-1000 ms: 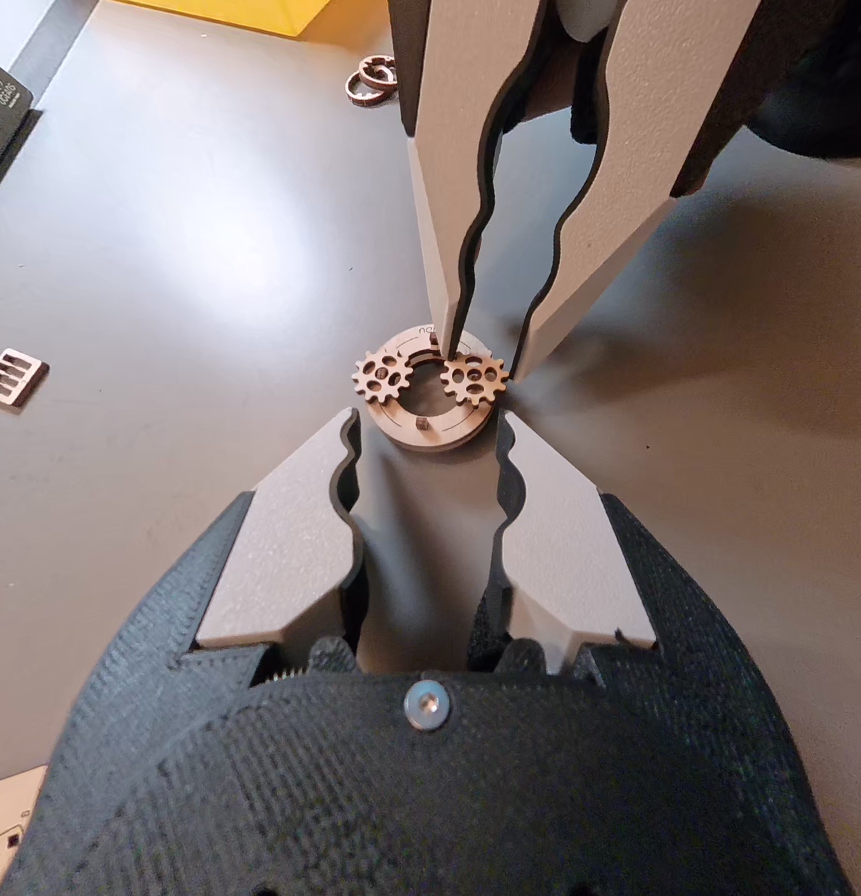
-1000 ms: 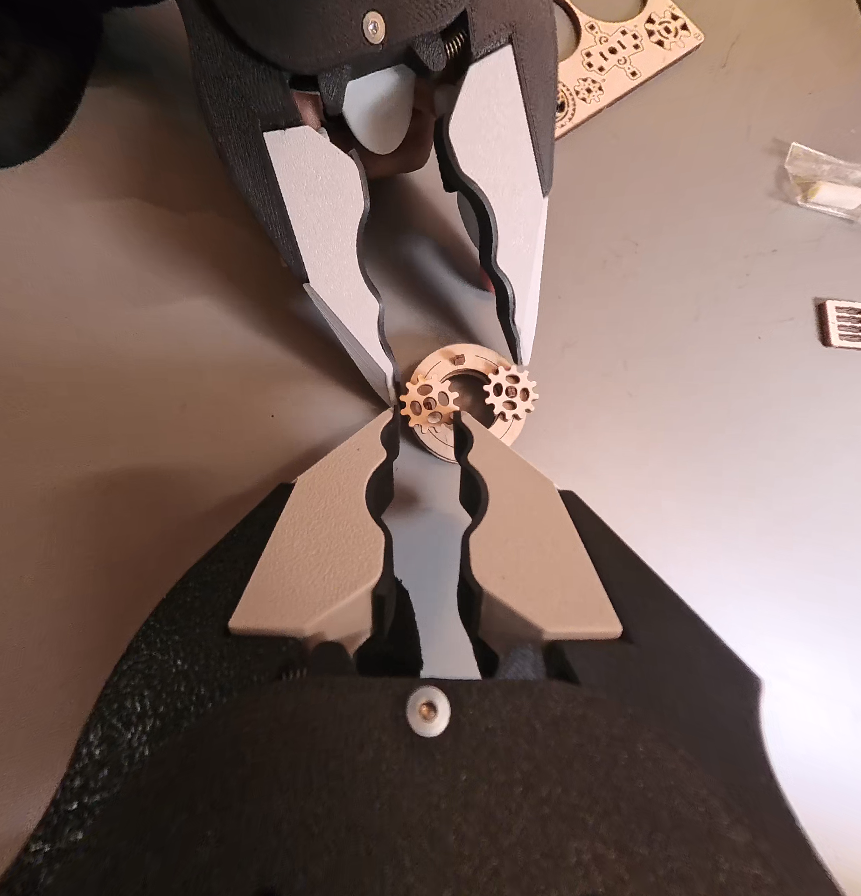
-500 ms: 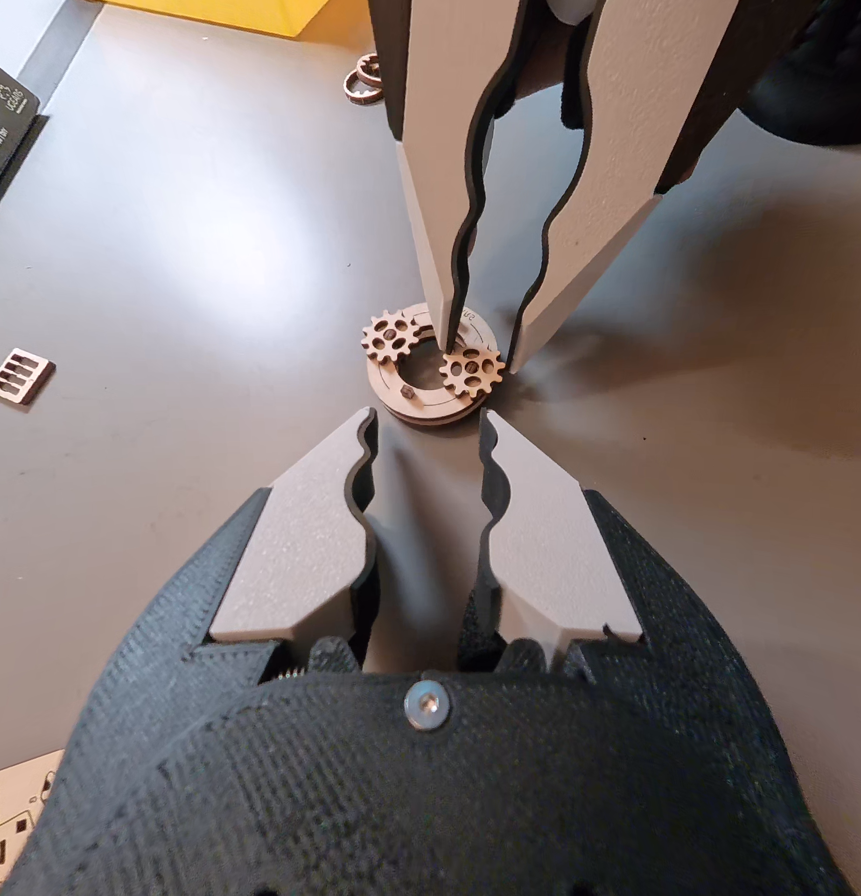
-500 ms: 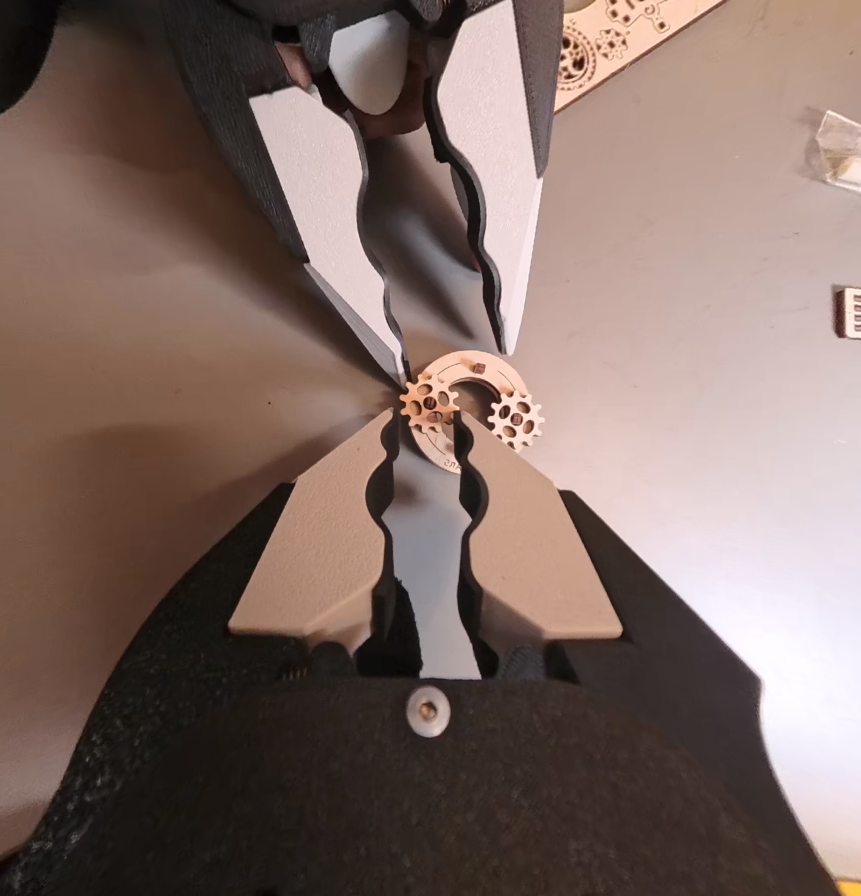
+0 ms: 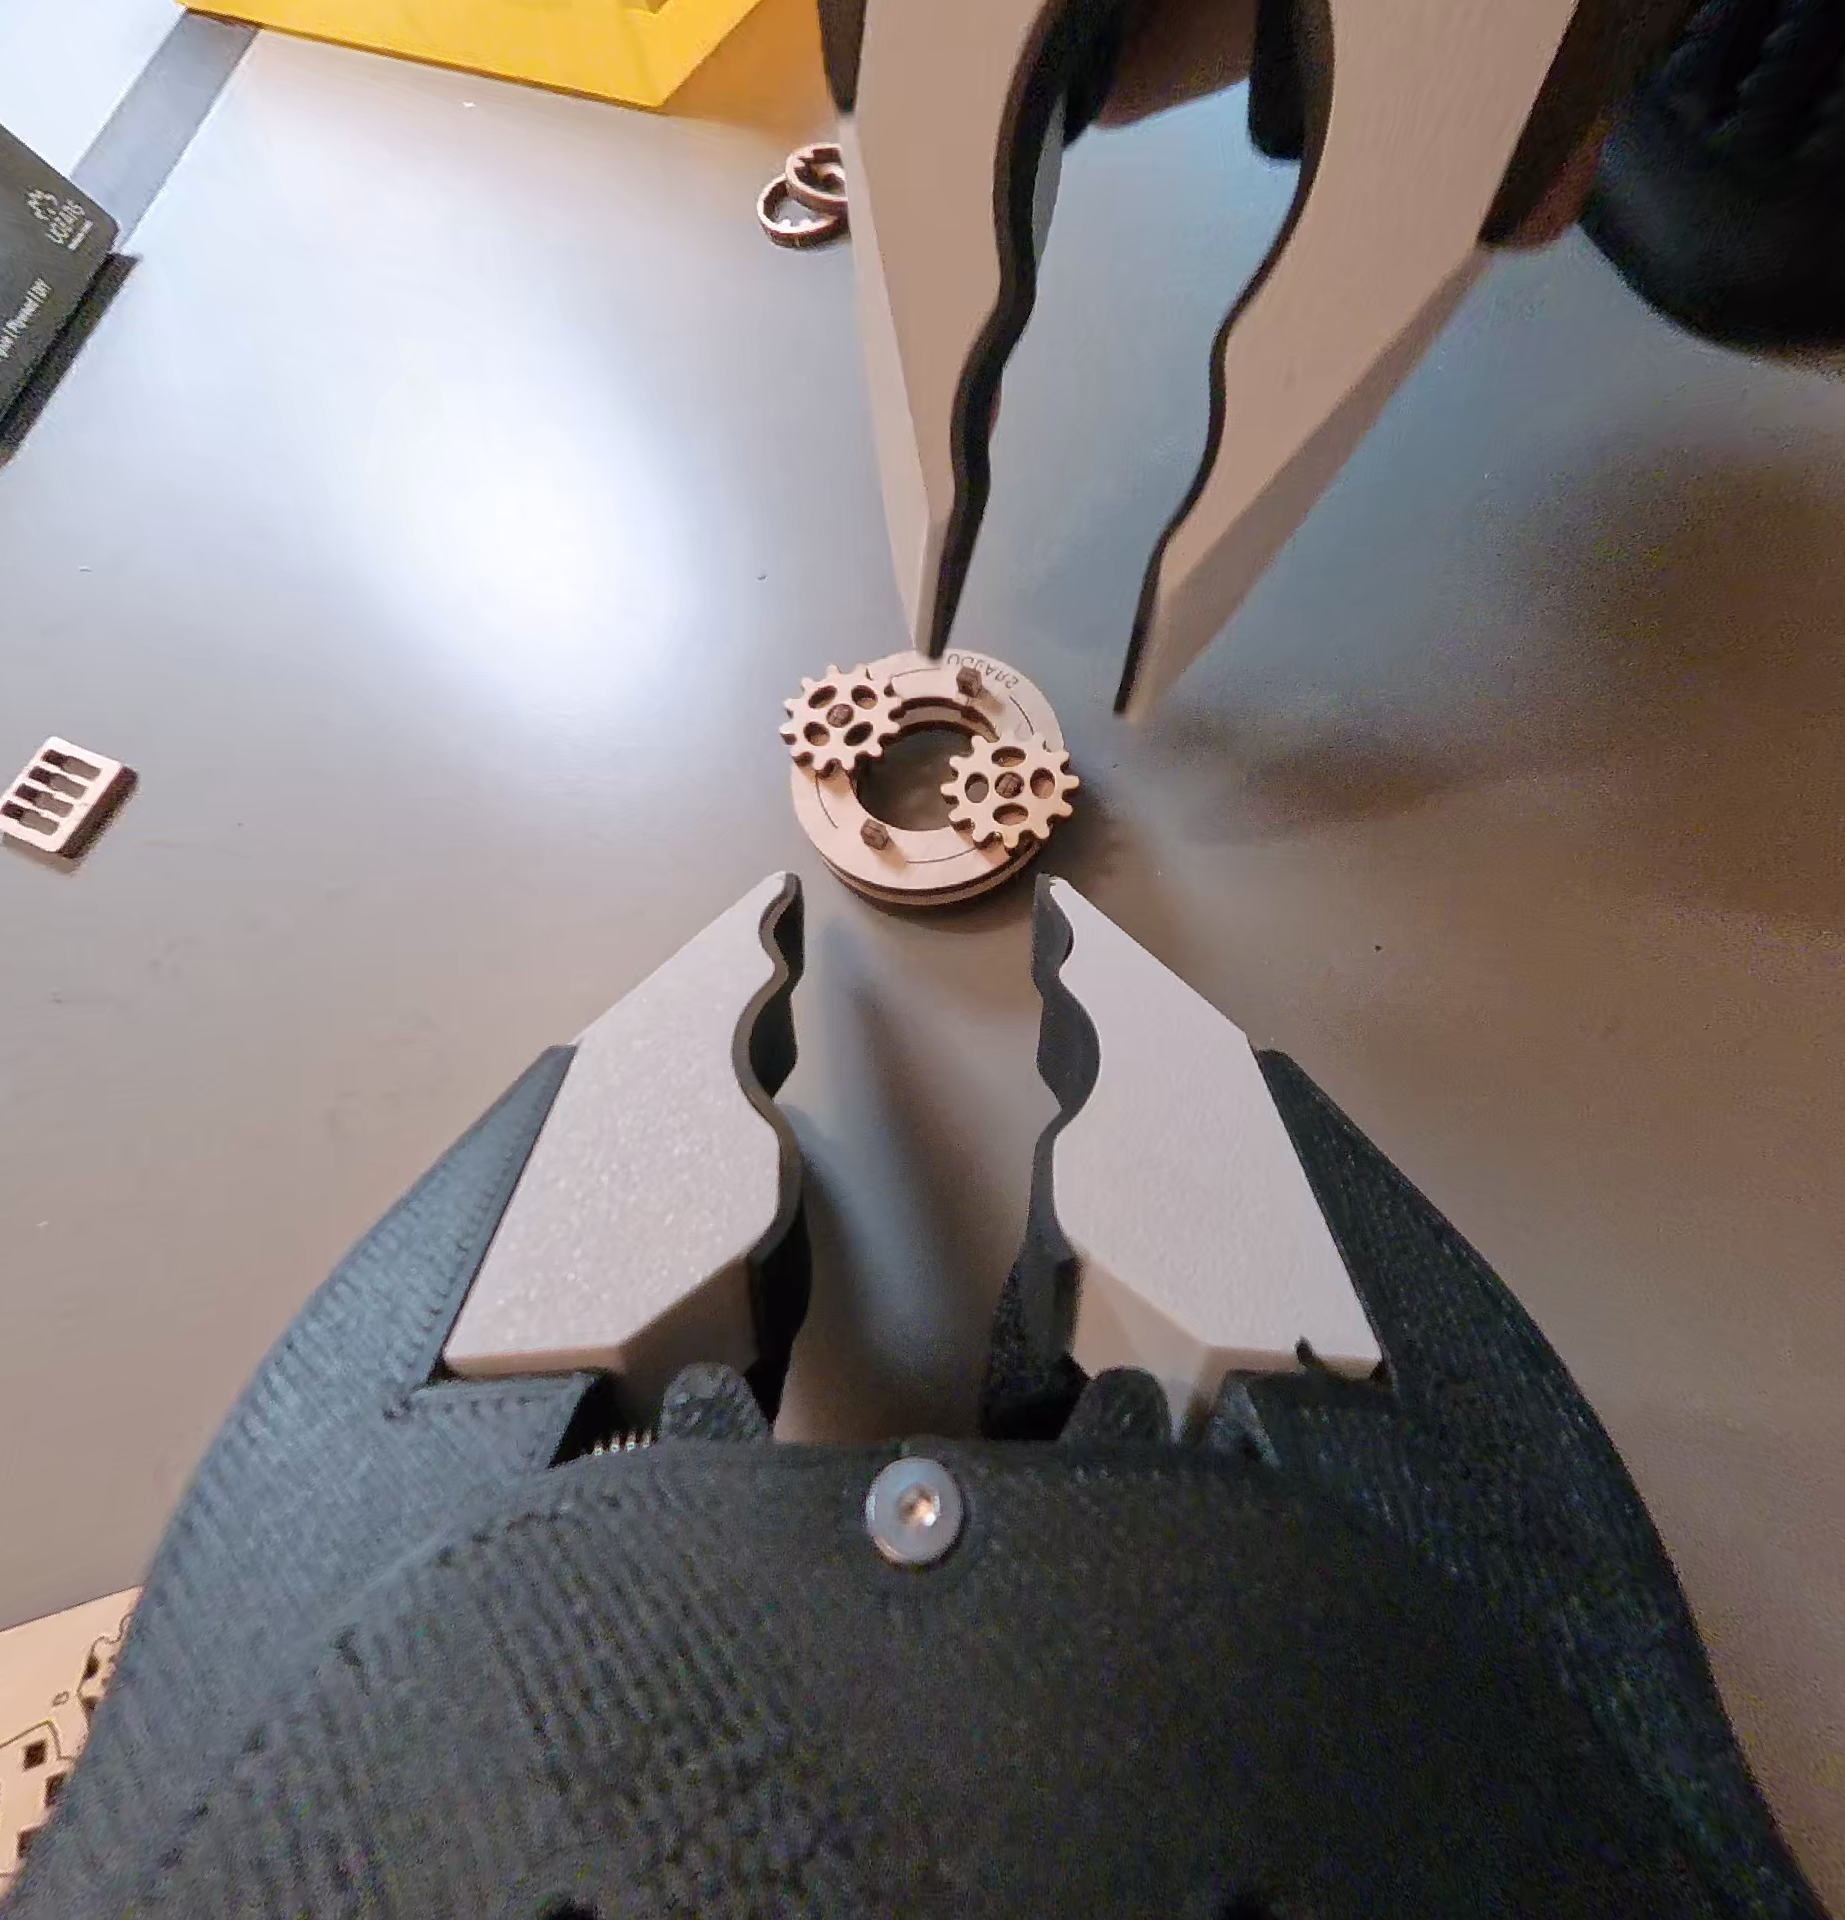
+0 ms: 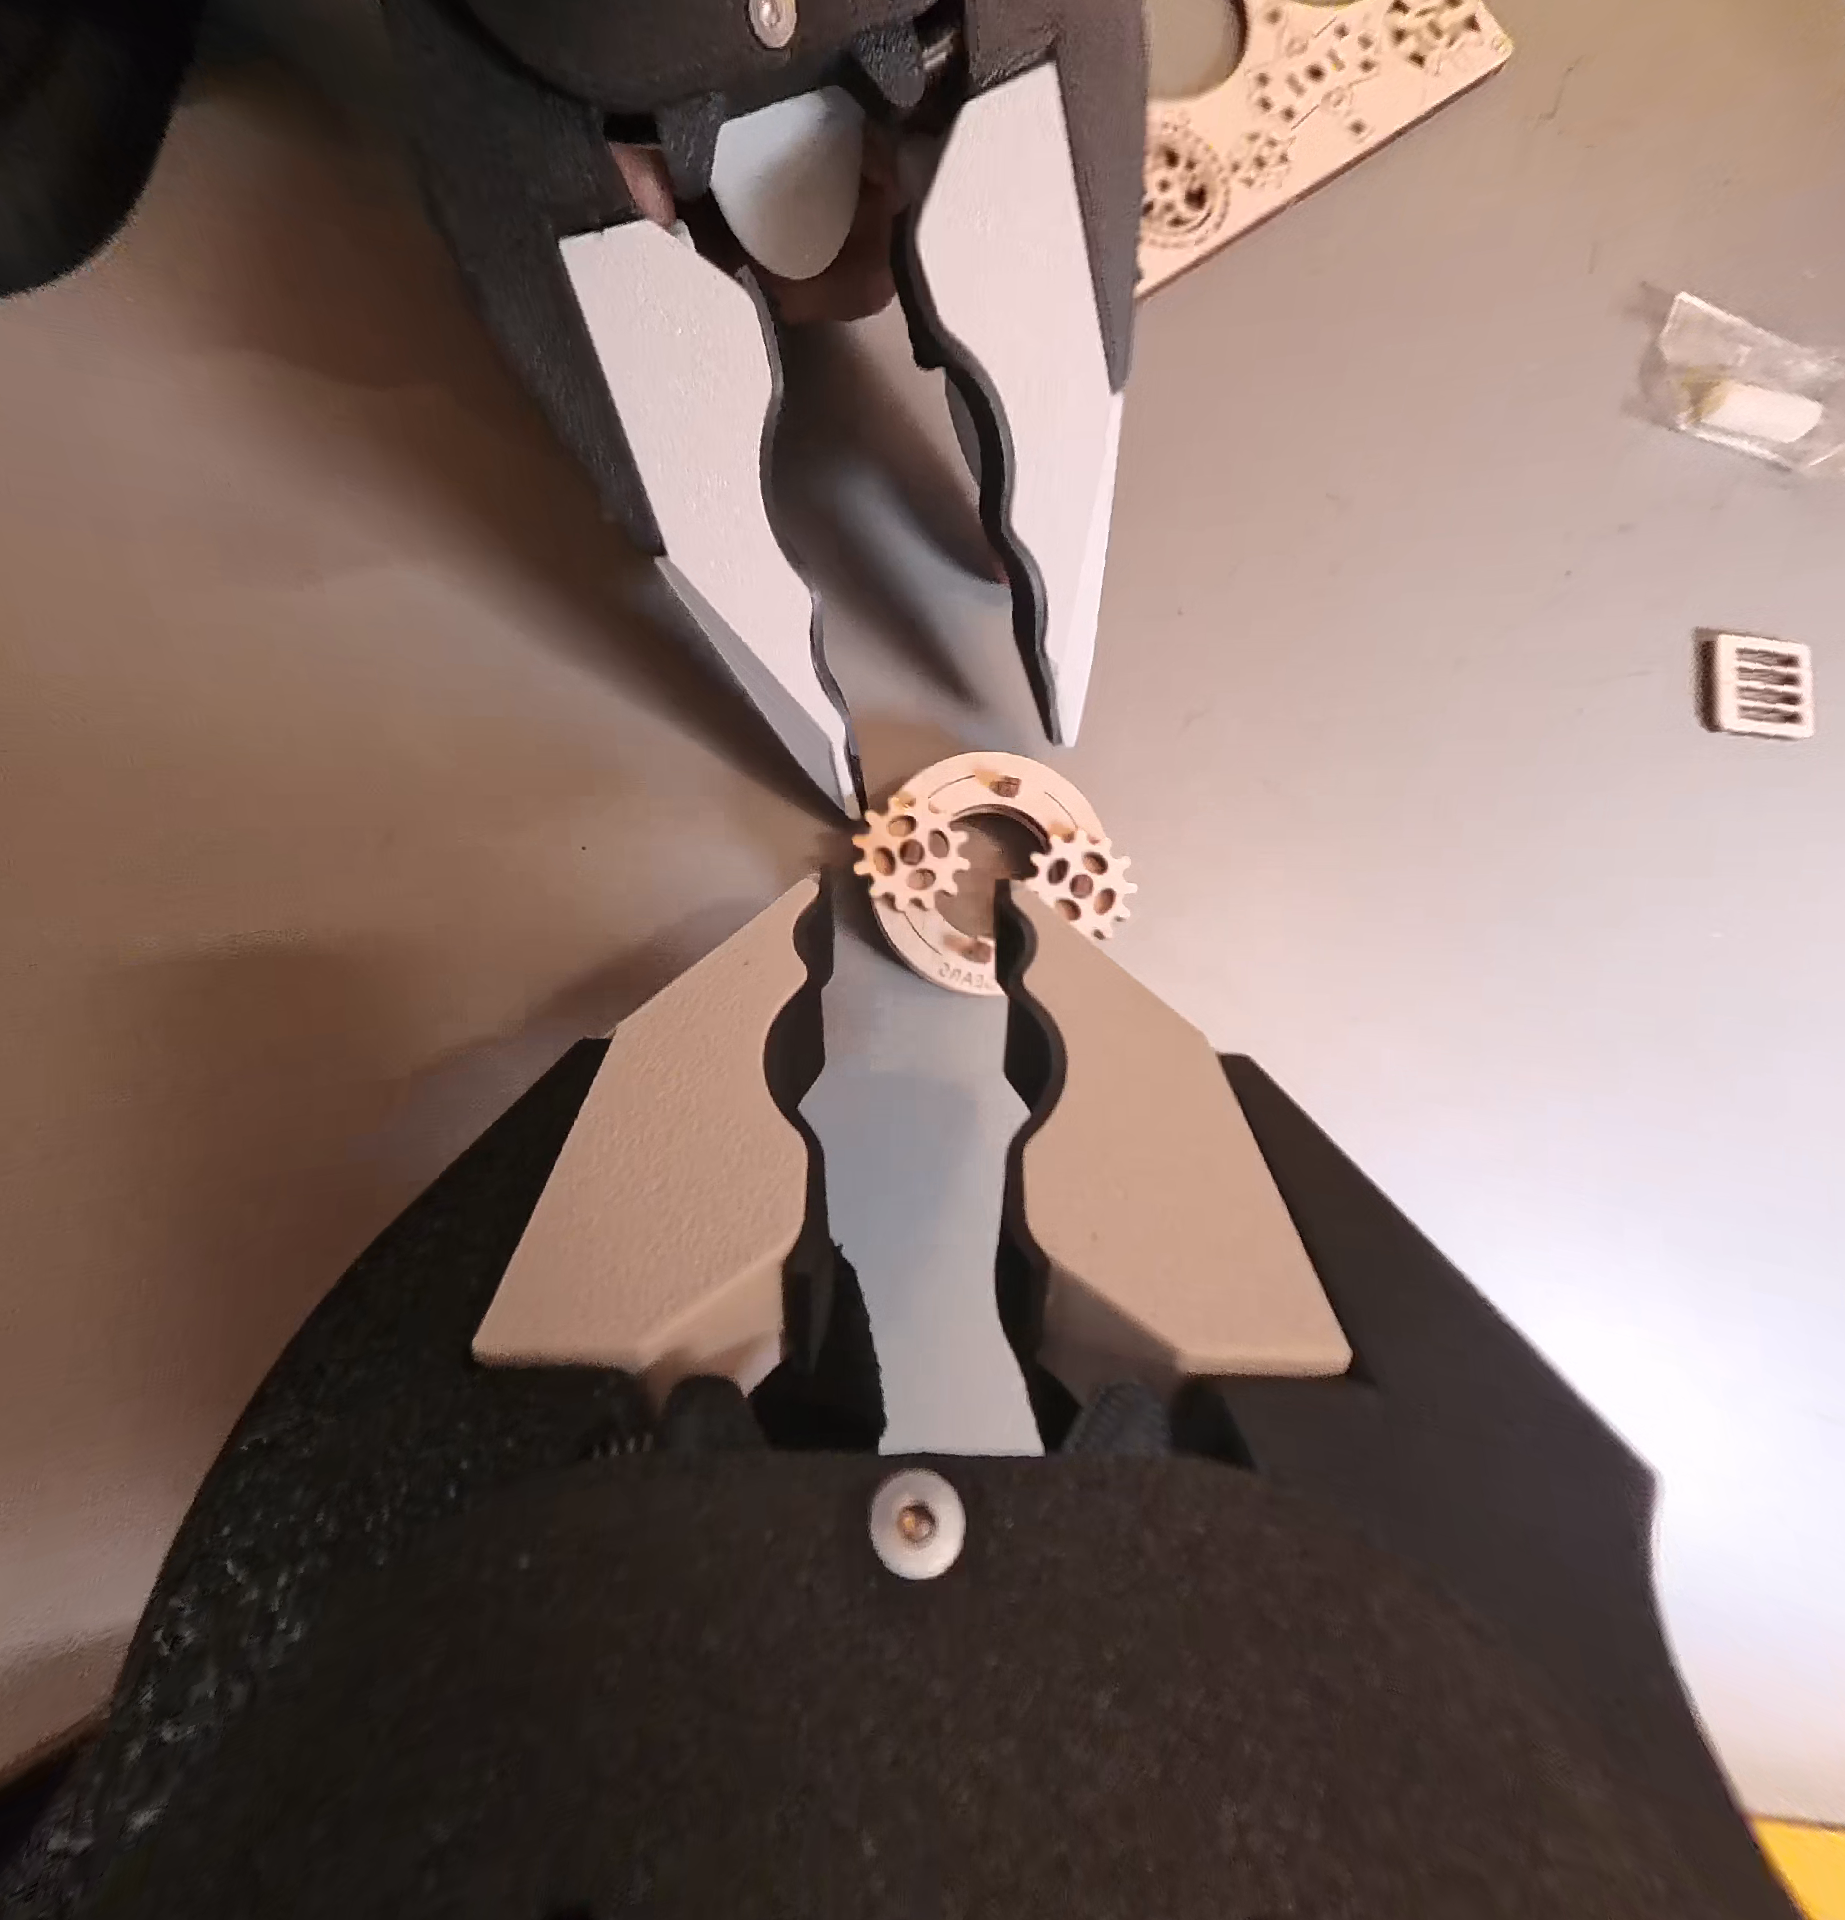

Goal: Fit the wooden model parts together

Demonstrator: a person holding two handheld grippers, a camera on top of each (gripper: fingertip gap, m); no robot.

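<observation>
Both claws parted around the wooden ring, neither one gripping

The wooden ring [image 5: 923,790] lies flat on the grey table [image 5: 378,520], two gears [image 5: 1006,792] pegged on top, probably for seating. Left claw [image 5: 916,891] stands moderately wide, tips just short of its near edge; right claw [image 6: 913,896], narrower, straddles the ring empty

cut-out sheet [image 5: 24,1704]: cropped at corner | yellow box [image 5: 544,42]: cropped at top | wooden ring [image 6: 985,883]: near rim behind claw finger
</observation>
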